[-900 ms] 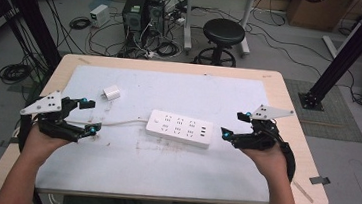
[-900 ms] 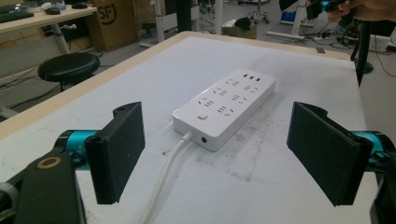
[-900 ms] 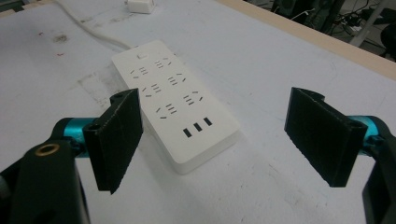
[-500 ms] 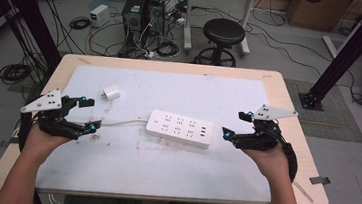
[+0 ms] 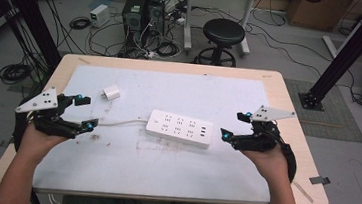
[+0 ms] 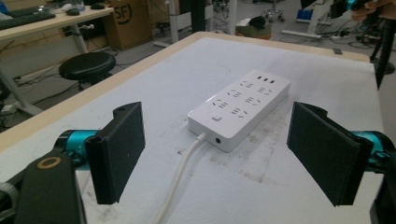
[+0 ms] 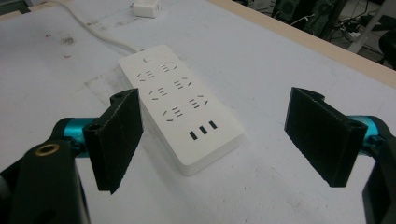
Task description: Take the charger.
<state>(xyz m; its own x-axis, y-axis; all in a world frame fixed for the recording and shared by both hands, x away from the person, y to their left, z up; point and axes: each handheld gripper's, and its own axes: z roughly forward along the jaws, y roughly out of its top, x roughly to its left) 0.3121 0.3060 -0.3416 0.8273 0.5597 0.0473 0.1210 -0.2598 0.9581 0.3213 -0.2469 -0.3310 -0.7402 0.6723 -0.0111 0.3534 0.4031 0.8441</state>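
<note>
A white power strip [image 5: 180,128] lay flat near the middle of the table [image 5: 289,100], its long side running from nine o'clock to three o'clock as seen from the person's seat. Its white cord [image 5: 121,123] left the nine o'clock end and trailed toward the left gripper [image 5: 85,112], which hovered just beyond that end with its jaws spread wide and nothing between them. The cord passed close under the nearer jaw tip. At the three o'clock end, the right gripper [image 5: 233,125] hung just beside the strip, jaws likewise wide apart and empty, not touching it. A small white plug [image 5: 111,93] sat at about eleven o'clock from the strip, apart from it, on the pale mat [image 5: 170,86] covering the table. The mat was scuffed and stained just in front of the strip.
</note>
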